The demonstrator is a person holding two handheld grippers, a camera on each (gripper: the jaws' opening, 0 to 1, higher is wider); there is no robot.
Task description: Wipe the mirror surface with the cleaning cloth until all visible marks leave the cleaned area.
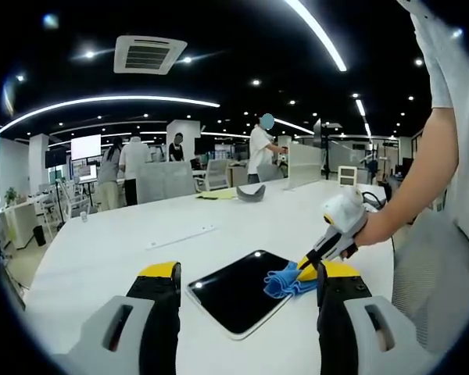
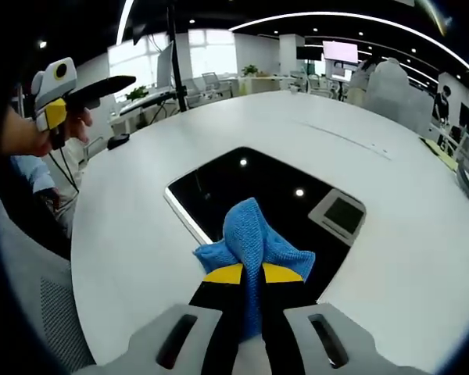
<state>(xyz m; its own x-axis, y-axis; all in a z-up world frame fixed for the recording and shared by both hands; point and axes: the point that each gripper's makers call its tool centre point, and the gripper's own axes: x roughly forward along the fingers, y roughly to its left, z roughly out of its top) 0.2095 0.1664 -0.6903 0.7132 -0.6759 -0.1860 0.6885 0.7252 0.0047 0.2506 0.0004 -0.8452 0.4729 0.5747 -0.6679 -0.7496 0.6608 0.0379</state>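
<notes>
The mirror (image 2: 258,195) is seen lying flat on the white table (image 2: 391,234), its dark glass catching ceiling lights and a vent. On its near edge the blue cleaning cloth (image 2: 254,238) is bunched up, pinched tight between the yellow-tipped jaws of the right gripper (image 2: 245,273) and pressed against the glass. From the left gripper view the same mirror (image 1: 238,291) is framed between the jaws of the left gripper (image 1: 246,277), which are held wide apart above the table (image 1: 102,250) with nothing between them. There the cloth (image 1: 285,280) is found at the mirror's right corner, under the right gripper (image 1: 313,262), carried by a person's hand (image 1: 371,228). Further back, office desks and standing people (image 1: 259,152) are made out.
</notes>
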